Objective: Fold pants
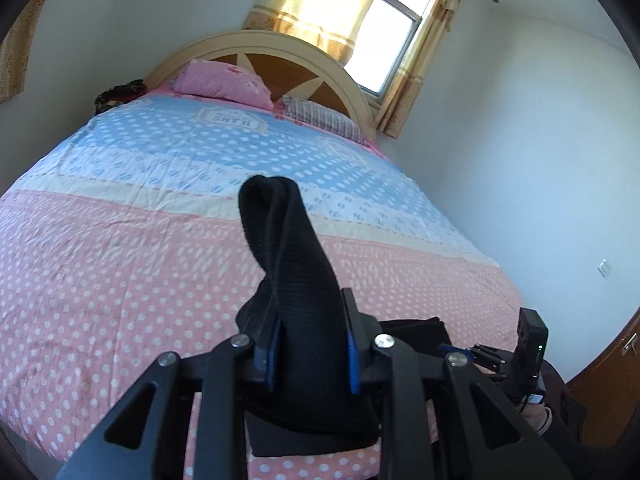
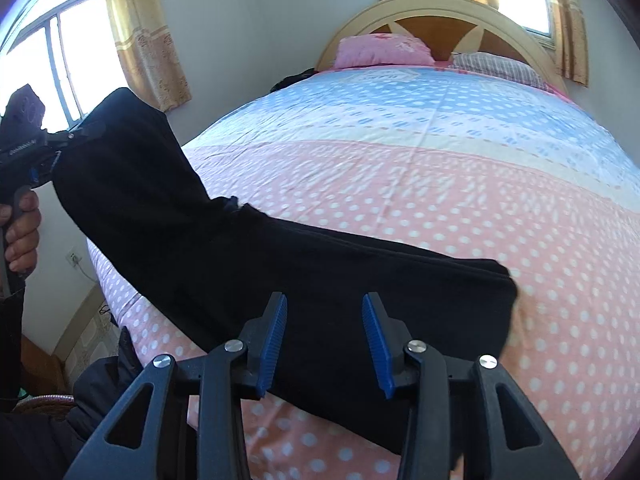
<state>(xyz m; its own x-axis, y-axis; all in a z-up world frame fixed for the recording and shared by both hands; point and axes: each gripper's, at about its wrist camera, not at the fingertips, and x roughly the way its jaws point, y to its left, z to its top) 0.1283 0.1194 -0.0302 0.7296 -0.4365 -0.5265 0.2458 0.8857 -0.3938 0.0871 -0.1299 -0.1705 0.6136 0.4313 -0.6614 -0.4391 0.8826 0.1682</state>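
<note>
Left claw [image 1: 310,354] clamped on a bunched end of the black pants [image 2: 280,280], blue pads [image 1: 272,360] pressed against the cloth from both sides. Seen from its own camera: tilted downward over the near edge of the bed [image 1: 120,260], with a thick roll of fabric standing up between the fingers and leaning slightly left at its top. Seen from the right wrist camera: held high at the far left, above the level of the mattress, by a bare hand [image 2: 22,232] wrapped around the handle, with a dark sleeve below it.

Pants stretched as one long band, long axis running from the raised end at upper left, down and to the right, to the other end lying flat on the pink dotted cover. Upper part hanging free in the air beside the bed edge; lower part resting on the cover, near the front of the bed. Right end of the garment cut square, pointing to the right side of the bed.

Right claw [image 2: 325,346] half open, pointing down over the lying part of the pants, blue pads [image 2: 274,344] clearly apart, with cloth visible below the gap. Cannot tell whether the fingertips touch the fabric; nothing pinched.

Farther back, a pink pillow [image 2: 380,52] and a striped pillow [image 2: 496,66] against the headboard [image 2: 436,6].
</note>
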